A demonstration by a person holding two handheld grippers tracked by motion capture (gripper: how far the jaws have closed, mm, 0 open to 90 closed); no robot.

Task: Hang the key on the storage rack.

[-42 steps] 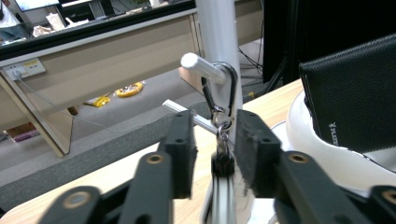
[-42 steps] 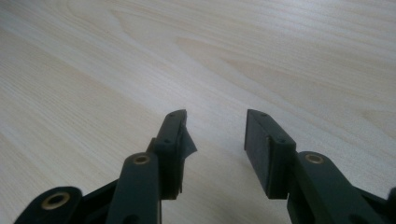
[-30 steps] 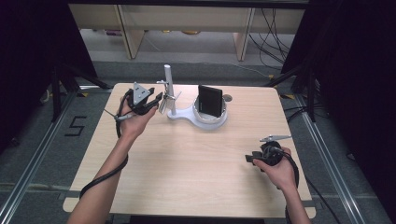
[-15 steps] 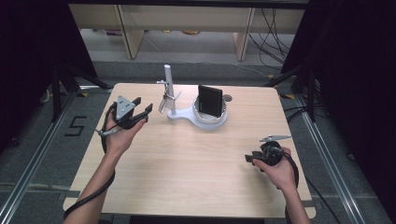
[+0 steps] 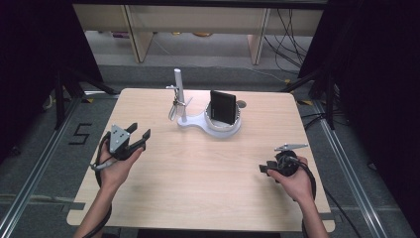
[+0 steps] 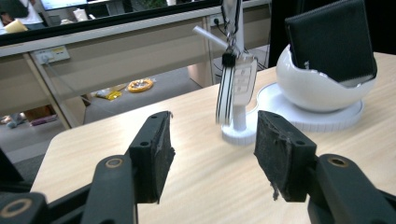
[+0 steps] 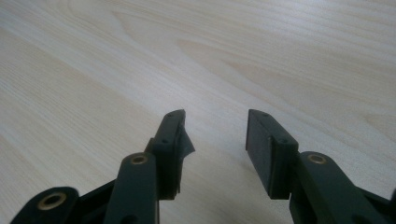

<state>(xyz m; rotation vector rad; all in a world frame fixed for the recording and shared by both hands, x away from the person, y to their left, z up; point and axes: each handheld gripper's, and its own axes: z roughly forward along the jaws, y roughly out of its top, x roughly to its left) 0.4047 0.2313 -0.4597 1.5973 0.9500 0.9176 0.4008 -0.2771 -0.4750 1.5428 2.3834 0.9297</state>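
A white stand (image 5: 198,123) sits at the table's far middle, with a thin post (image 5: 179,94) and a round bowl (image 5: 223,125). A white key fob (image 6: 233,88) hangs from the post. A black wallet (image 5: 222,107) stands upright in the bowl (image 6: 322,88). My left gripper (image 5: 139,137) is held above the table's left side, open and empty, pointing toward the stand from a distance. My right gripper (image 5: 265,168) rests low near the table's right front, open, with bare wood (image 7: 215,70) between its jaws.
The light wooden table (image 5: 198,198) has its near edge by the person's forearms. Cables trail from both grippers. A small round disc (image 5: 241,104) lies behind the bowl. Beyond the far edge are floor, shelving legs (image 5: 132,29) and cables (image 5: 287,34).
The left hand has drawn its gripper back from the stand, toward the person and leftward. The right gripper has stayed put.
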